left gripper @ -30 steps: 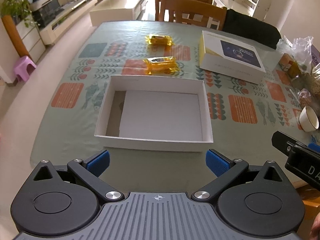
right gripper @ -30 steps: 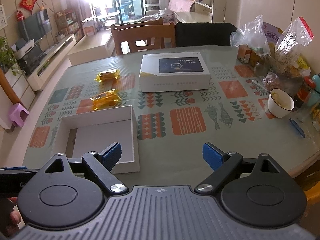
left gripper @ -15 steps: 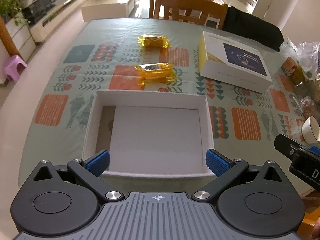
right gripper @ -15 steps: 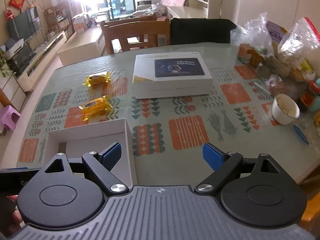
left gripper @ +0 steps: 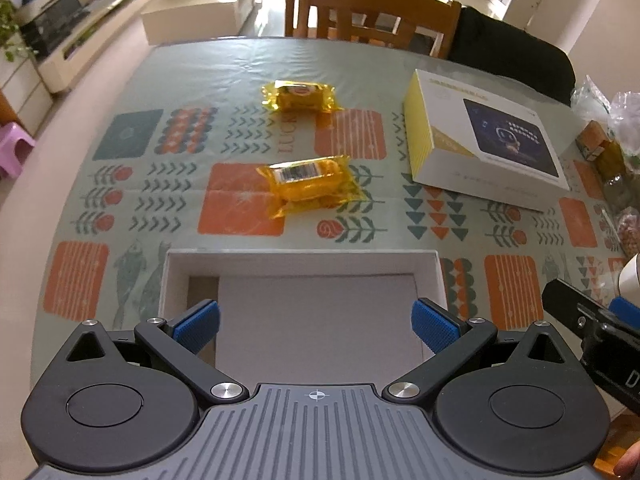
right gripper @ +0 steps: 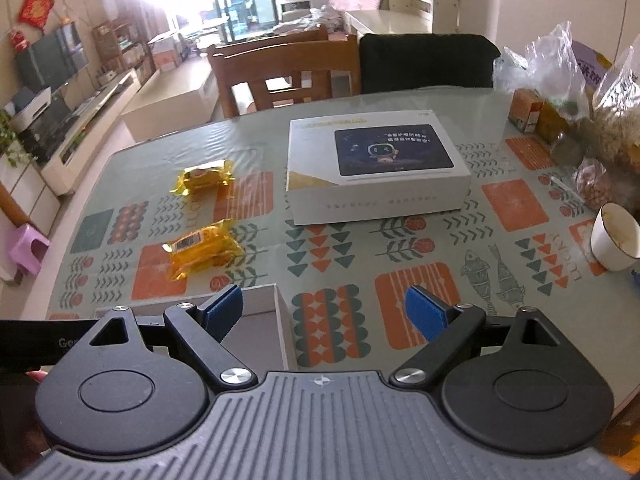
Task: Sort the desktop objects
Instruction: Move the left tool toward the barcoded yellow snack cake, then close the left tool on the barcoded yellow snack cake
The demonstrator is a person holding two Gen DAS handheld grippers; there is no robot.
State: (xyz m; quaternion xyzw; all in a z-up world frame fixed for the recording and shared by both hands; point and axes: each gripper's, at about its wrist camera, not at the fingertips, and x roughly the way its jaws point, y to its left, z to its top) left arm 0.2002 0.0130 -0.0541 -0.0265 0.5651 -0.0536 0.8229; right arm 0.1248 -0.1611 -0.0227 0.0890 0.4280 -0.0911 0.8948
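Left hand-held gripper advanced over white cardboard tray | glossy yellow packets, possibly snacks

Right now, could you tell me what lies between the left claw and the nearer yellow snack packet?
The far wall of the open white box, then a bare strip of patterned tablecloth, separate the left claw from the nearer yellow snack packet, as the left wrist view shows.
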